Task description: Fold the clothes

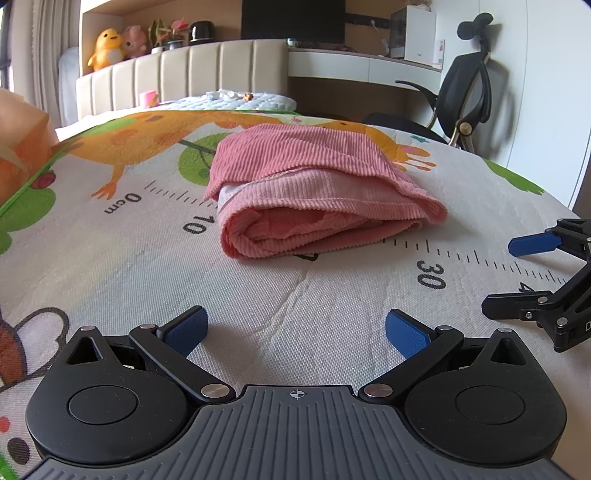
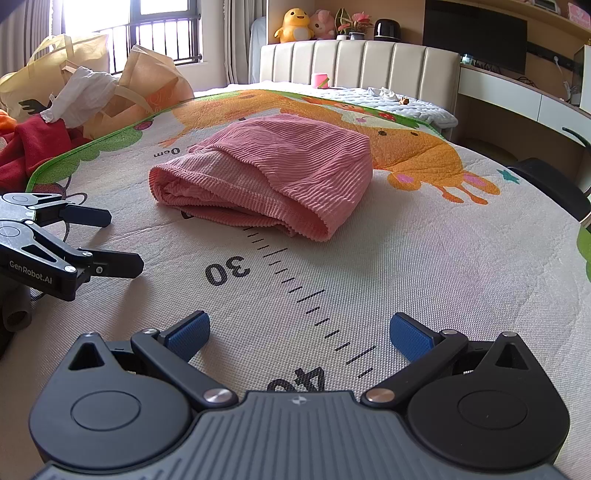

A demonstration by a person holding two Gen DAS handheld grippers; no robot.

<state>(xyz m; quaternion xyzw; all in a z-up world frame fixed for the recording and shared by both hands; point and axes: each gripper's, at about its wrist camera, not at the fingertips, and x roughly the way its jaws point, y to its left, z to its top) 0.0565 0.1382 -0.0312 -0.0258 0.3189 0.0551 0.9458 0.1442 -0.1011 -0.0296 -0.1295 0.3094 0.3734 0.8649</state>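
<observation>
The pink ribbed garment [image 1: 317, 192] lies in a folded bundle on the printed play mat [image 1: 258, 317], over the ruler marks between 10 and 30. The left claw [image 1: 295, 328] and the right claw [image 2: 299, 332] sit spread and empty, short of it. The fold looks nearly finished; a good close would press the loose top flap flat and square the edges.

This is a home bedroom. A beige padded headboard [image 2: 360, 61] stands at twelve o'clock, with a yellow plush duck [image 2: 294, 25] and a pink plush toy [image 2: 324, 24] on the shelf above. A cartoon-printed play mat [image 2: 424, 251] covers the bed; a black mesh office chair [image 1: 467, 96] sits at two o'clock by a desk.
</observation>
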